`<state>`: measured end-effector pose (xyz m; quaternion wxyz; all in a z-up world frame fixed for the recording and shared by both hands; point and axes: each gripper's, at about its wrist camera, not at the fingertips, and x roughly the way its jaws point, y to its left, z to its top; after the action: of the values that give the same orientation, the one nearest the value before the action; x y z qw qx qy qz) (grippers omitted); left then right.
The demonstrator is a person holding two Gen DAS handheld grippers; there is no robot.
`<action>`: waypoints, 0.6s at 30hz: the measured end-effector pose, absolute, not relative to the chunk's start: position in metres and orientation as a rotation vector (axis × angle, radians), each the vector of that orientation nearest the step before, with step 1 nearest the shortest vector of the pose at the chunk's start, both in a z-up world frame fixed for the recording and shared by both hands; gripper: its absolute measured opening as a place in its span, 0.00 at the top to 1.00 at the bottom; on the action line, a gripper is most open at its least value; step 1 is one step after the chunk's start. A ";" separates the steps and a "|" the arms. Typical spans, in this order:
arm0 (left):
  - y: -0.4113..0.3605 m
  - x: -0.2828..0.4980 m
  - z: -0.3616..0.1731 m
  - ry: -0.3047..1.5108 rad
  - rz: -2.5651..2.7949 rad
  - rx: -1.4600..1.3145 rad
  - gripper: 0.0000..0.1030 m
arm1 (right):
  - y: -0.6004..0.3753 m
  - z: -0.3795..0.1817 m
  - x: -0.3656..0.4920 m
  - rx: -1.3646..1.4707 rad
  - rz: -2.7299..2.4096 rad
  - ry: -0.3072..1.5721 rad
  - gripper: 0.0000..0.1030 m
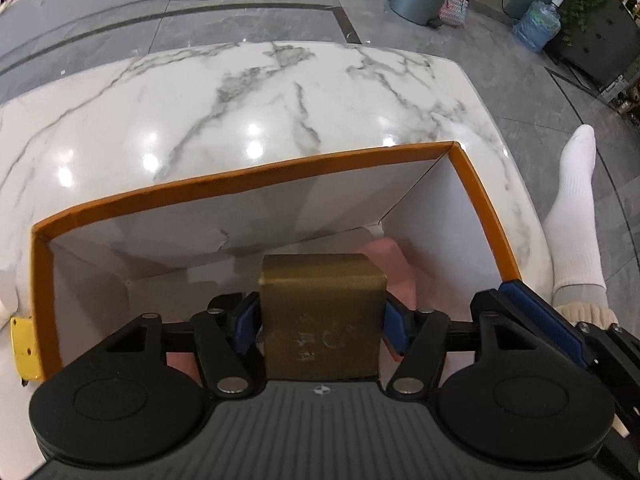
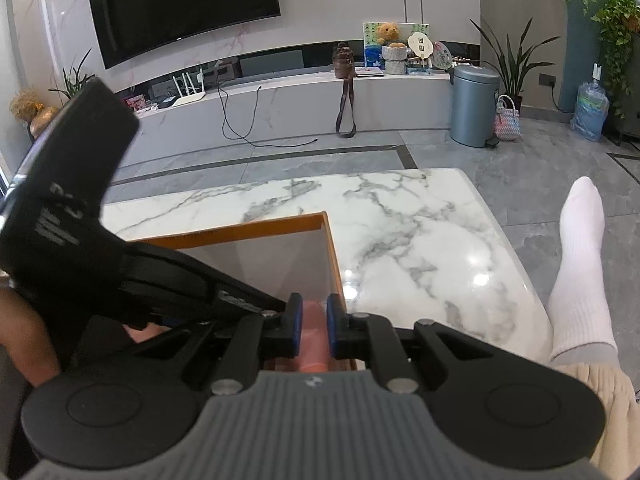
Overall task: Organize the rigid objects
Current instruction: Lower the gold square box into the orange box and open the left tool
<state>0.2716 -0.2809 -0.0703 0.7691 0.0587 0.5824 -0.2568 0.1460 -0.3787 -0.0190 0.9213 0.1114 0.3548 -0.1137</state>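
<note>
My left gripper [image 1: 320, 312] is shut on a gold-brown box [image 1: 322, 312] and holds it over the inside of an orange-rimmed white box [image 1: 248, 178] on the marble table. A pink object [image 1: 396, 268] lies in that box behind the gold box. My right gripper [image 2: 311, 328] is shut on a pink block [image 2: 313, 340] at the near right corner of the orange-rimmed box [image 2: 332, 252]. The left gripper's body [image 2: 80, 208] crosses the left of the right wrist view. A right gripper finger [image 1: 540, 316] shows at the right in the left wrist view.
A yellow object [image 1: 26, 350] lies on the marble table [image 1: 240, 92] left of the box. The person's white-socked leg [image 2: 576, 272] is to the right of the table. A grey bin [image 2: 474, 104] and a water jug [image 2: 590, 112] stand on the floor beyond.
</note>
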 end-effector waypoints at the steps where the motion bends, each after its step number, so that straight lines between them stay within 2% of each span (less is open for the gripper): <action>1: -0.277 0.274 -0.069 1.274 -0.554 0.118 0.23 | -0.379 -0.019 0.146 0.232 -0.231 0.726 0.86; 7: -0.263 0.272 -0.059 1.250 -0.578 0.118 0.24 | -0.376 -0.018 0.147 0.221 -0.236 0.717 0.84; 8: -0.261 0.271 -0.057 1.244 -0.588 0.119 0.28 | -0.376 -0.018 0.147 0.222 -0.236 0.717 0.84; 12: -0.264 0.268 -0.058 1.229 -0.606 0.154 0.54 | -0.376 -0.019 0.147 0.220 -0.236 0.716 0.84; 18: -0.271 0.268 -0.069 1.226 -0.638 0.146 0.64 | -0.374 -0.020 0.149 0.213 -0.237 0.721 0.84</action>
<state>0.2677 -0.2709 -0.0686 0.7682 0.0673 0.5648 -0.2939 0.1487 -0.3745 -0.0199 0.9234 0.1038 0.3512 -0.1153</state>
